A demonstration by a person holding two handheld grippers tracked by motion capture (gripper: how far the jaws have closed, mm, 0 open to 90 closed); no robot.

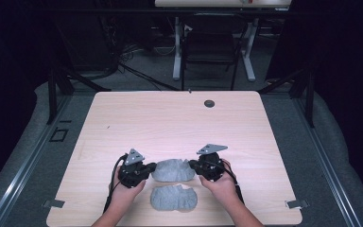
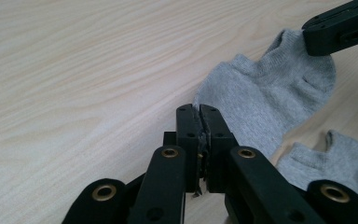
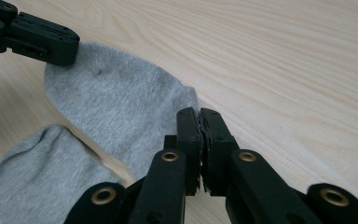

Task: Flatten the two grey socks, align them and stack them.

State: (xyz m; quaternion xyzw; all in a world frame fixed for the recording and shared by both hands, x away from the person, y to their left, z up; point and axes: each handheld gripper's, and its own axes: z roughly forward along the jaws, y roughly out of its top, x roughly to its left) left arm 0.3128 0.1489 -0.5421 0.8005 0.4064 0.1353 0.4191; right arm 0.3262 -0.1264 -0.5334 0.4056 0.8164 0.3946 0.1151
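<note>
High view records two grey ankle socks lying on the wooden bench near the person's edge: the far sock stretched between the two claws, the near sock just in front of it, untouched. Left claw is clamped on one end of the far sock; in the left gripper view its jaws stand together with a sliver of grey fabric pinched between them. Right claw is clamped on the opposite end, jaws likewise together on the fabric edge.

Assessment: the step in hand appears to be lifting or straightening the far sock by both ends. Both grips hold only thin margins of cloth, so slippage is the main risk. Recommended practice: keep both claws closed, raise them level and together, and apply gentle outward tension without jerking. Keep clear of the near sock to avoid dragging it.
</note>
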